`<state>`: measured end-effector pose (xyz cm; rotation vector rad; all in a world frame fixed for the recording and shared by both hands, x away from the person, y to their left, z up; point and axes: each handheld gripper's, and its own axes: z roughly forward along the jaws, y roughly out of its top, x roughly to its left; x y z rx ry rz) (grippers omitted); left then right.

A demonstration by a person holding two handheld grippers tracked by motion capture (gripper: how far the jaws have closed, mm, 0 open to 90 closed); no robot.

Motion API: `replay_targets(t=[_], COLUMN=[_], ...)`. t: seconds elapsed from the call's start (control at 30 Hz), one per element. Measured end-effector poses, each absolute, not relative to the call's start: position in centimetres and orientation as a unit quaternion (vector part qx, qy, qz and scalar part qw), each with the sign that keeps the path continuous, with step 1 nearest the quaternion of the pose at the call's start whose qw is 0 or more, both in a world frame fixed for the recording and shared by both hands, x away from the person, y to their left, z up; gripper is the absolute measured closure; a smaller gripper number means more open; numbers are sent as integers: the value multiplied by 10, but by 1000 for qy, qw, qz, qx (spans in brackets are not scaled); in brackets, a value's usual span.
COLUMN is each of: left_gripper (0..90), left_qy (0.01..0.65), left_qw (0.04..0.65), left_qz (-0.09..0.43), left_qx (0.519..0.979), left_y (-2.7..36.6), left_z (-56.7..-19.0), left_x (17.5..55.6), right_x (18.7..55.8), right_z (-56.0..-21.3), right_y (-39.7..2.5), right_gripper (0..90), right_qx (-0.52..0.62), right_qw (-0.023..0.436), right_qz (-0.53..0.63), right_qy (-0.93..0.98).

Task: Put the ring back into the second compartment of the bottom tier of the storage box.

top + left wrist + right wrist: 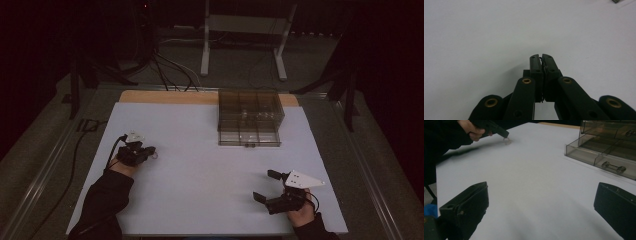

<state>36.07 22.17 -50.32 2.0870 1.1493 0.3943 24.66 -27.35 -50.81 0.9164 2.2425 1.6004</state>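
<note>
My left gripper rests on the left part of the white tabletop, jaws pressed together. A thin wiry piece shows between its jaws in the left gripper view. In the right gripper view a small pale ring hangs at the tip of the left gripper, touching the table. My right gripper sits near the front right, jaws wide apart with nothing between them. A smoky clear drawer box stands at the back, its lowest drawer pulled out.
The drawer's handle faces the front. A wooden strip runs along the table's far edge. Cables and a white table frame stand on the floor beyond it. A cable trails off the left side.
</note>
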Motion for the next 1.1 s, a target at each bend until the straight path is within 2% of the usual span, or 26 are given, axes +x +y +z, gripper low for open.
replay_targets(t=[1.1], left_gripper=[899], left_qy=[410], left_qw=[374], left_qz=[142], left_qx=[819], left_y=[195], left_z=[-489], left_x=[362], right_x=[245], right_z=[-509], right_y=[-272], right_gripper=[0], right_qx=[306], right_qw=[118], right_qz=[544], right_qy=[772])
